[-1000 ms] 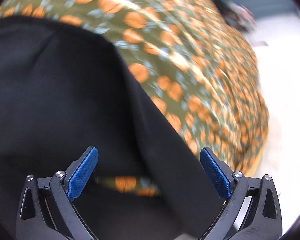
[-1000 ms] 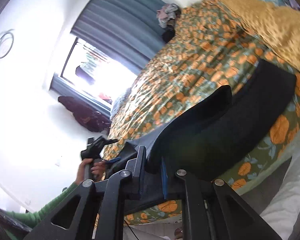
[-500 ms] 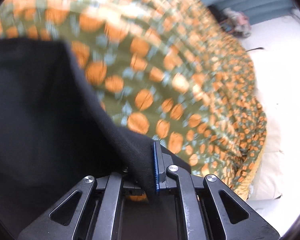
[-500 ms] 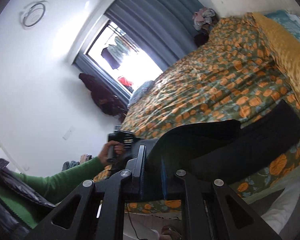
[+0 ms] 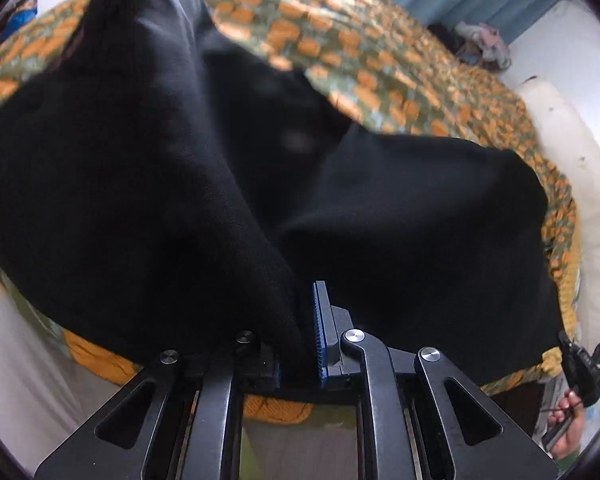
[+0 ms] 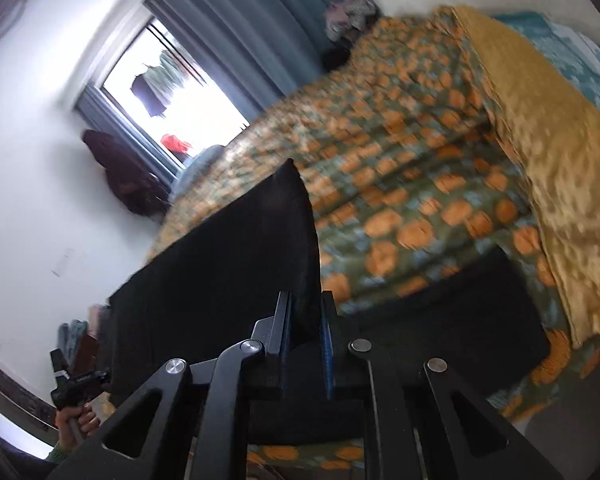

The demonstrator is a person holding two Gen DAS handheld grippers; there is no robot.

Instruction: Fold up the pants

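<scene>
Black pants (image 5: 140,180) hang in a raised fold over the orange-patterned bedspread (image 5: 380,60). My left gripper (image 5: 306,304) has an edge of the cloth pinched between its blue pads, and its jaws are opening slightly. In the right wrist view the pants (image 6: 220,280) rise as a stiff peak from my right gripper (image 6: 305,300), which is shut on another edge; the rest lies flat on the bedspread (image 6: 400,200). Each view shows the other gripper small at its lower edge, held in a hand: the left gripper (image 6: 72,388) and the right gripper (image 5: 580,364).
A yellow blanket (image 6: 540,140) covers the bed's far right side. A bright window (image 6: 180,92) with blue curtains (image 6: 260,20) is behind the bed, with dark clothing (image 6: 128,176) beside it. A white cushion (image 5: 572,160) borders the bed, and a clothes heap (image 5: 480,40) lies near the curtain.
The left gripper went from wide open to shut on the pants' edge, then swung sideways, lifting the cloth. The right gripper carried its edge along, and the pants now stand up in a peak.
</scene>
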